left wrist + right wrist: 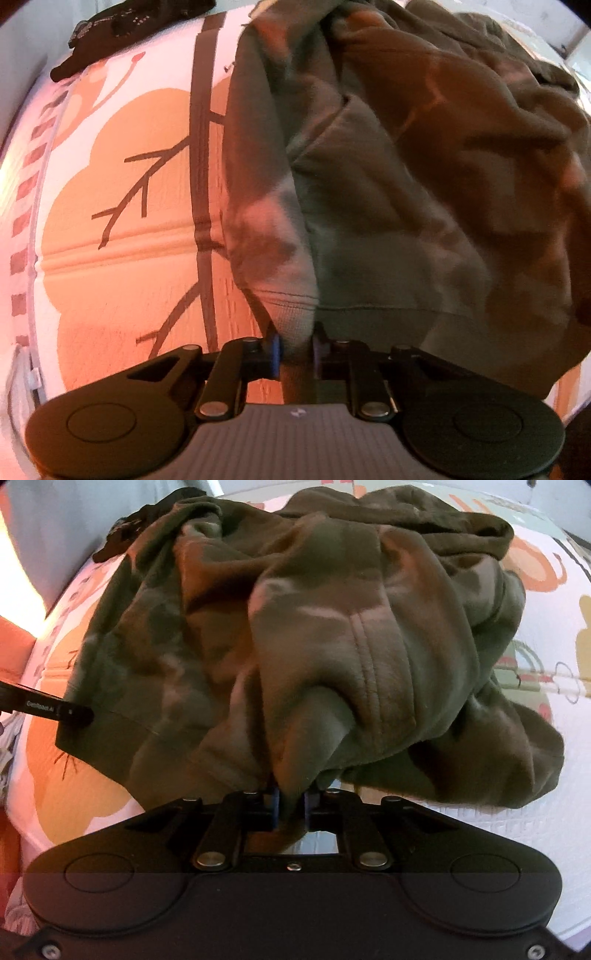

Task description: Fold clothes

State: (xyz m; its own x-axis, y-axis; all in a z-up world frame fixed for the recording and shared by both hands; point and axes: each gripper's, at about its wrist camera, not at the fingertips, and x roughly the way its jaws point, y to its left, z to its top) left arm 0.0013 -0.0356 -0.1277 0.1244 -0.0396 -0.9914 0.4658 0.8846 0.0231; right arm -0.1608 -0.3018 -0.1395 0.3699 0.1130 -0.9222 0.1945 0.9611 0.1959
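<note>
While the left tool pinches the ribbed hem corner of the olive green sweatshirt between nearly closed blue-padded fingers, the right tool clamps a bunched fold of the same garment just ahead of its own tips. From each tool the sweatshirt spreads forward in a rumpled heap over the printed bedcover, whose orange tree pattern lies to the left of the left tool. In the right wrist view, the left tool's finger touches the hem at the garment's left edge. Farthest off, beyond the heap to the left, a dark garment lies at the bed's edge.
</note>
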